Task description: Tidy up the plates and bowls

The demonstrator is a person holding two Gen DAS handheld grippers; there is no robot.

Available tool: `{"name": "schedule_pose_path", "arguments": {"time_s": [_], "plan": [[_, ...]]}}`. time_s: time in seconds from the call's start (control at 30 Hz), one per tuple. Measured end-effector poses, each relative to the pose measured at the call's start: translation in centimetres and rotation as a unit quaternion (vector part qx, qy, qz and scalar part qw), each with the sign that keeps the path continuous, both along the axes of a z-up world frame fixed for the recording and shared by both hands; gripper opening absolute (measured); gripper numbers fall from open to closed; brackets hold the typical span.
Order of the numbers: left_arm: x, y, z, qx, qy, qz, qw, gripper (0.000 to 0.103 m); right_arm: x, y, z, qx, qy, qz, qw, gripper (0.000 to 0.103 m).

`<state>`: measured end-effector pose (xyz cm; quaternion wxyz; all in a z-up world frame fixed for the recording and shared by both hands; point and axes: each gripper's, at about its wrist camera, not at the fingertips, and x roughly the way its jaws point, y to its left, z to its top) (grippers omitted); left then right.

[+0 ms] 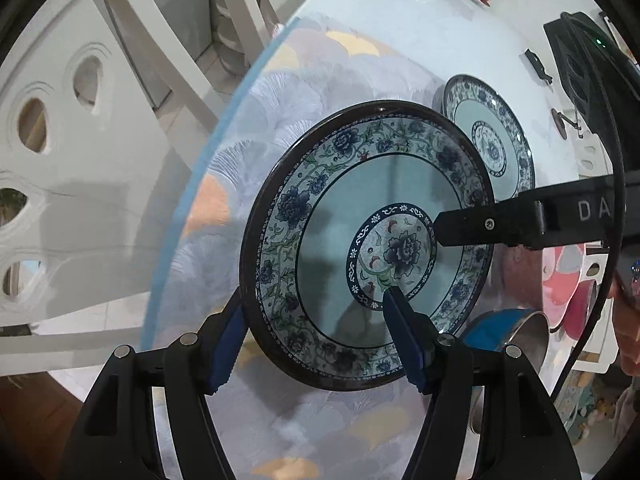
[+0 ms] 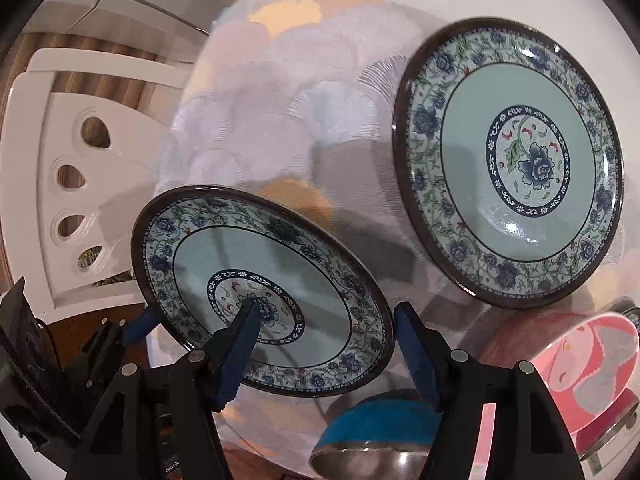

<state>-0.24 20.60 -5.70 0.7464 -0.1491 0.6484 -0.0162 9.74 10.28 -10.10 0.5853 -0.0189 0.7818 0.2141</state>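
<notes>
Both fisheye views bend the round table [image 1: 400,24] and cut it off at the frame edges. A blue-lined steel bowl [image 2: 372,436] and a pink bowl [image 2: 588,364] at the near edge are half hidden behind the gripper bodies. The left gripper [image 1: 316,320] clamps the rim of a tilted plate [image 1: 344,216], lifted off the table near its left edge; one pad sits under the plate, mostly hidden. The plate has a dark rim, blue floral border and pale green centre. The right gripper [image 2: 326,314] is open; its left finger overlaps the plate's centre, contact unclear. A second matching plate [image 2: 516,160] lies flat further in.
</notes>
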Motion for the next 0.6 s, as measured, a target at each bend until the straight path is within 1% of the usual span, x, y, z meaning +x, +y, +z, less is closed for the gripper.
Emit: {"name": "schedule_pose_path", "arguments": {"time_s": [0.03,0.13,0.27,0.3,0.4,0.43,0.6], "plan": [[0.3,0.6,0.3,0.001,-0.002,0.0,1.0,0.064,-0.2,-0.2,0.5,0.002,-0.002,-0.003,1.0,0.068],[0.2,0.6,0.8,0.005,-0.007,0.001,1.0,0.064,-1.0,-1.5,1.5,0.014,-0.013,-0.008,1.0,0.068],[-0.6,1.2,1.7,0.002,-0.008,0.005,1.0,0.064,-1.1,-3.2,4.3,0.031,-0.021,-0.015,0.999,0.068],[-0.7,1.1,1.9,0.003,-0.008,0.006,0.9999,0.064,-0.2,-2.9,5.2,0.035,-0.022,-0.017,0.999,0.068],[-1.3,0.8,2.7,0.007,-0.011,0.003,0.9999,0.064,-0.5,-3.9,7.2,0.045,-0.03,-0.021,0.998,0.068],[-1.3,0.2,3.1,0.011,-0.014,0.001,0.9998,0.064,-0.3,-5.3,8.0,0.047,-0.032,-0.021,0.998,0.068],[-2.5,-1.1,4.8,0.016,-0.027,0.002,0.9995,0.064,-1.6,-7.8,10.3,0.066,-0.044,-0.027,0.996,0.068]]}}
